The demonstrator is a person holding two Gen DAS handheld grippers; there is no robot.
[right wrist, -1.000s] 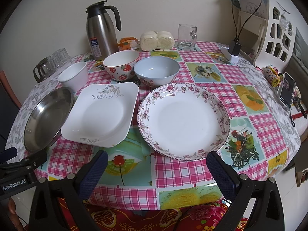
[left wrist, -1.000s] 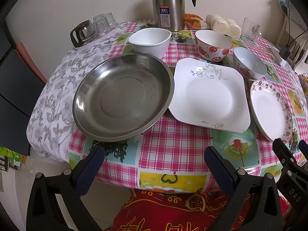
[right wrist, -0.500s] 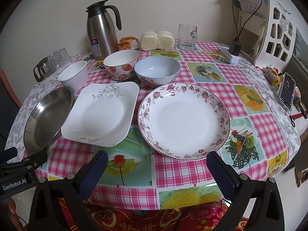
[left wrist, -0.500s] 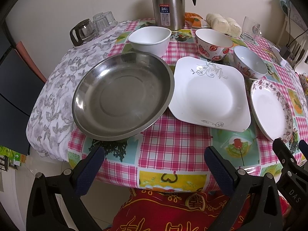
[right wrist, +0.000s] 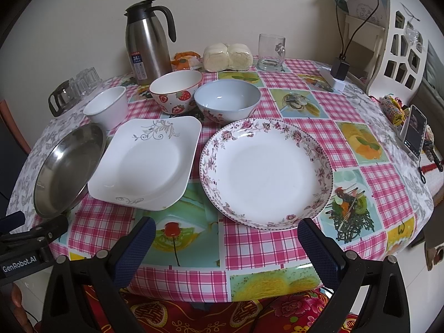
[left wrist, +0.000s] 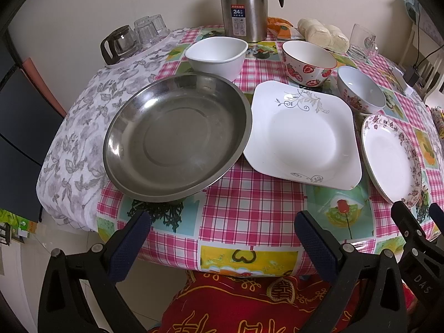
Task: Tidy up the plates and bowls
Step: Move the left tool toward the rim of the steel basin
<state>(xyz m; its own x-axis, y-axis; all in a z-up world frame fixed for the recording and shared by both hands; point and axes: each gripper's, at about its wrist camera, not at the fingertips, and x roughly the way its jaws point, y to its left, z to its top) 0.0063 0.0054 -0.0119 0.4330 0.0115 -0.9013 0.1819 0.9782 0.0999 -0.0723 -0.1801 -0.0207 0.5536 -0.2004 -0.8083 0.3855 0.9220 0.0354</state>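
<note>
Starting at the table's near edge, both tools are held spread wide with nothing gripped: the left gripper (left wrist: 222, 238) is lined up below the steel pan (left wrist: 177, 136), the right gripper (right wrist: 226, 240) below the flowered plate (right wrist: 266, 173), probably so each gets a clean run at a rim. Taking the square plate (right wrist: 145, 162) as the middle, the pan's edge is tucked just over its left side and the flowered plate sits close on its right. Behind it, the white bowl (right wrist: 106, 108), strawberry bowl (right wrist: 176, 91) and blue bowl (right wrist: 227, 100) are lined up. Nothing's been stacked yet, so sorting looks barely begun.
</note>
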